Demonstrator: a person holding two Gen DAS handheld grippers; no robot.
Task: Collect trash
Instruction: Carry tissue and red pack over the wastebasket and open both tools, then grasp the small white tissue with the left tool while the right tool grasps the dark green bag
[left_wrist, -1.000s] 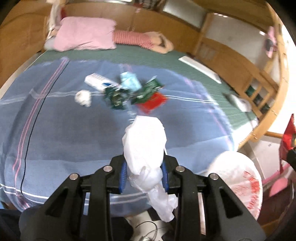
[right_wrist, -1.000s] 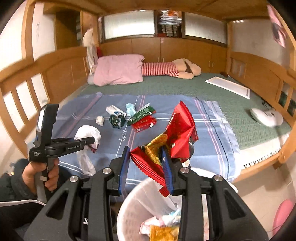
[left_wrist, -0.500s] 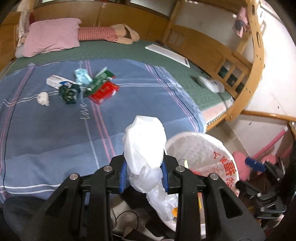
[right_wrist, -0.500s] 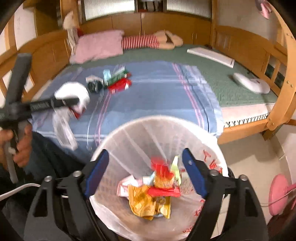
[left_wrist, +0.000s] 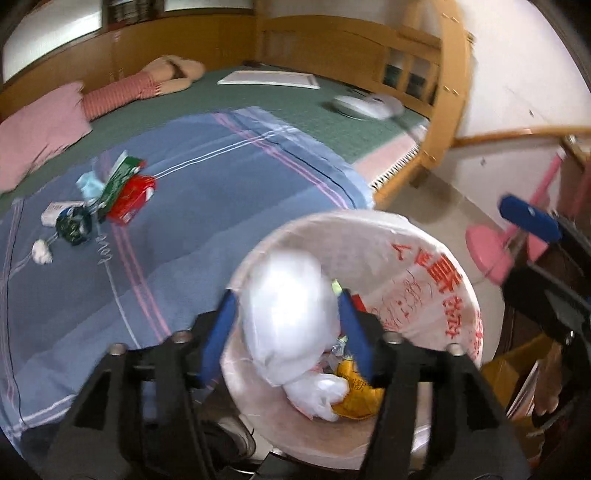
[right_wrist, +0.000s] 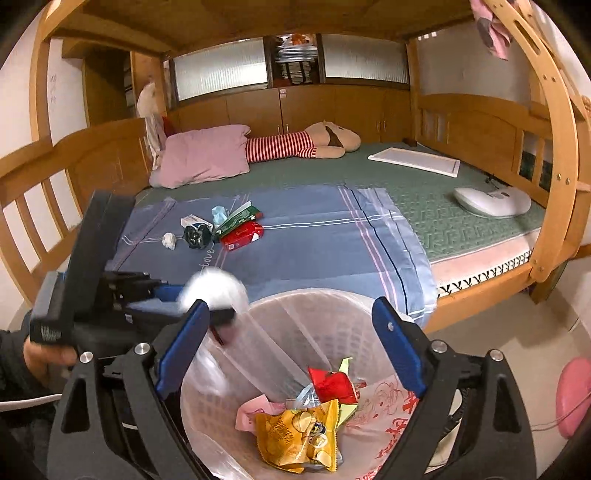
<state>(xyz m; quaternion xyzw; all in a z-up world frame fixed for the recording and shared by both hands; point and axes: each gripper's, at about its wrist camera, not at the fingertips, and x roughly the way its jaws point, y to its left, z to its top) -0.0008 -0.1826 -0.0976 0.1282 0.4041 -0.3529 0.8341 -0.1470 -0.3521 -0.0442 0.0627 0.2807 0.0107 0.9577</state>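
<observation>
A bin (right_wrist: 280, 306) stands on the floor before the bed (right_wrist: 480, 221). Wrappers (right_wrist: 299, 435) lie in the bin. A bag (left_wrist: 291, 317) is placed between the fingers of the left gripper (left_wrist: 288, 332) over the bin's left rim. A blanket (right_wrist: 314, 243) is spread on the bed, and a cluster of trash (right_wrist: 221, 229) lies on its far left part. Behind the blanket, a pillow (right_wrist: 203, 158) lies to the left, with a plush toy (right_wrist: 295, 144) just right of it.

Blue striped sheet (right_wrist: 314, 243), pink pillow (right_wrist: 203, 158), white bag (left_wrist: 291, 317), red-printed white bin liner (left_wrist: 424, 280)
</observation>
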